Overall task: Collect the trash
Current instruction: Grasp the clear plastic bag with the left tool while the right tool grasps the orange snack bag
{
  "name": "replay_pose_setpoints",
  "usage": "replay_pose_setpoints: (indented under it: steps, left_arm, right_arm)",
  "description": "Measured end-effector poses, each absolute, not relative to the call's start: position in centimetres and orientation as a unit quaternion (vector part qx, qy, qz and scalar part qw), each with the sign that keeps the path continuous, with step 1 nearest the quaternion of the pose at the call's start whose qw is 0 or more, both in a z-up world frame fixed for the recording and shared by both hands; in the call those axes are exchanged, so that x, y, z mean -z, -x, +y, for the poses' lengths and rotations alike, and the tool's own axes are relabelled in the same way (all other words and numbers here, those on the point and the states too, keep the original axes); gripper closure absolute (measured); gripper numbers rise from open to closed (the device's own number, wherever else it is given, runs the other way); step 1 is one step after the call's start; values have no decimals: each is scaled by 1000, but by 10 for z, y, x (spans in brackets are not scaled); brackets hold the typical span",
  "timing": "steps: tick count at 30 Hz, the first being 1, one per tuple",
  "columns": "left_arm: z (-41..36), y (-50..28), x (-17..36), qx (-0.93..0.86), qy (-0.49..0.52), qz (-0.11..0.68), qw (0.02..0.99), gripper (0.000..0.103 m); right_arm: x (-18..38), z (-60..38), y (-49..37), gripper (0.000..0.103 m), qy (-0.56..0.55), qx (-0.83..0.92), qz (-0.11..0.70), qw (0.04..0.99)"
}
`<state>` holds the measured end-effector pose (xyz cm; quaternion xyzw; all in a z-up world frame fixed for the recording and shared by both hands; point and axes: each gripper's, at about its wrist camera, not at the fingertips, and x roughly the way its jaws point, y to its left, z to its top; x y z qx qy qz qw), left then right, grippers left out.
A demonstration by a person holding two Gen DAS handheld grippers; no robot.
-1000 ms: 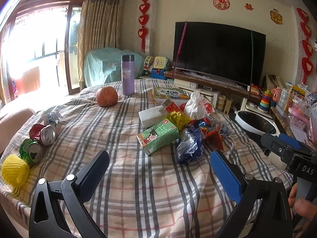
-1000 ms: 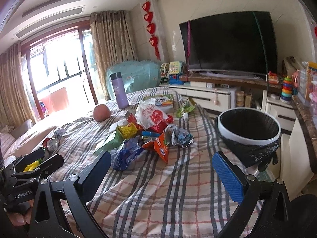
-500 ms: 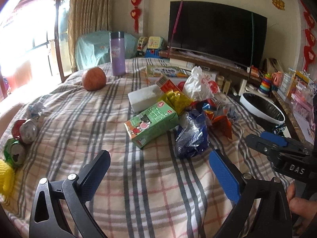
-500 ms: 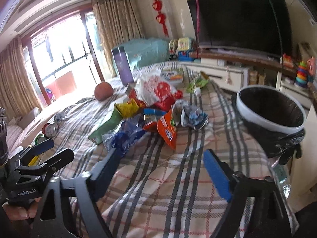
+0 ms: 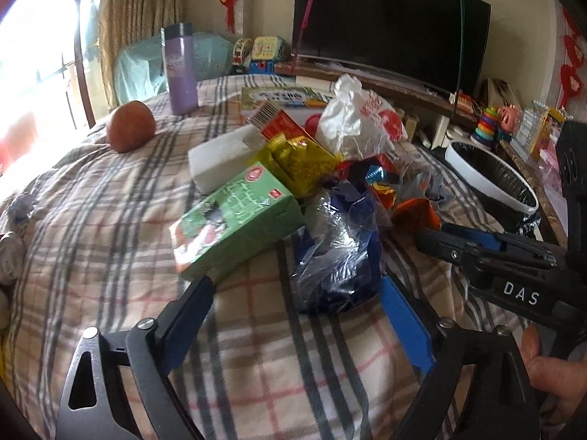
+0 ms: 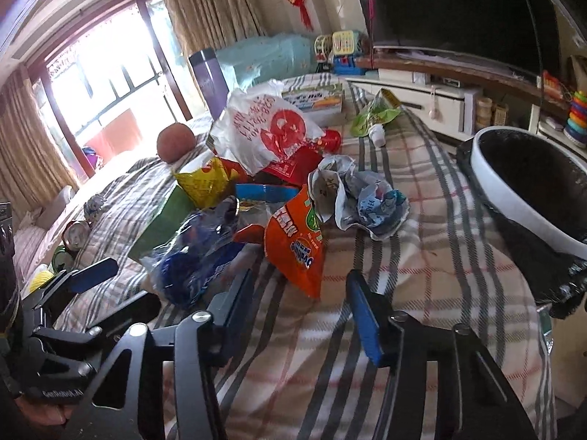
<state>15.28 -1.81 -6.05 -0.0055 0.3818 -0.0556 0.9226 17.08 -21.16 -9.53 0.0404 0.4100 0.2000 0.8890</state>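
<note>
A trash pile lies on the checked blanket [image 5: 110, 227]: a green carton [image 5: 234, 220], a crumpled blue plastic bag [image 5: 337, 249], an orange snack wrapper [image 6: 293, 242], a yellow packet [image 5: 301, 161] and a white bag with red print [image 6: 264, 128]. My left gripper [image 5: 295, 282] is closing, with the blue bag's near edge between its tips and the carton's corner at its left finger; no pad presses. My right gripper [image 6: 301, 275] is closing too, the orange wrapper's lower tip in its gap, untouched. Each gripper shows in the other's view: right [image 5: 440, 236], left [image 6: 121, 286].
A white-rimmed bin with a black liner [image 6: 513, 212] stands off the blanket's right edge. A purple flask [image 5: 179, 69] and a round orange fruit [image 5: 130, 130] sit at the back left. Cans [image 6: 75, 233] lie far left. Crumpled paper [image 6: 359, 198] lies beside the pile.
Both grippers came forward and down to the near edge of the trash pile. The right jaws narrowed a lot, the left only slightly.
</note>
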Motion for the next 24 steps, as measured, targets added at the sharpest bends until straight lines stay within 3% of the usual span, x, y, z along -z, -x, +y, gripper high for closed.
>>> replay_pose_setpoints:
  steps: [2,4,6,9,15,24]
  left_arm:
    - [-21,-158,63,58,2,385,921,19]
    - [-24,-161,65,67,1,386,920,30]
    - [-28,-163,67,77,-4,389,918,55]
    - [-32,-162,68,86,-12,388,918,71]
    - [-29,-154,62,107,5,382,918,82]
    - [-44,-131,48,142,3,357,923,85]
  right_arm:
    - [97,-210,-177,63,-40,-204,416,885]
    - [99,-210,-181,74,-40,-209,419,883]
    - [100,-209,-184,90,-42,-217,421,880]
    - [99,-210,-181,99,-44,-223,415,881]
    - [94,-221,-170,102,-56,-223,409,883]
    - [81,-248,-149,102,-79,-209,393,892]
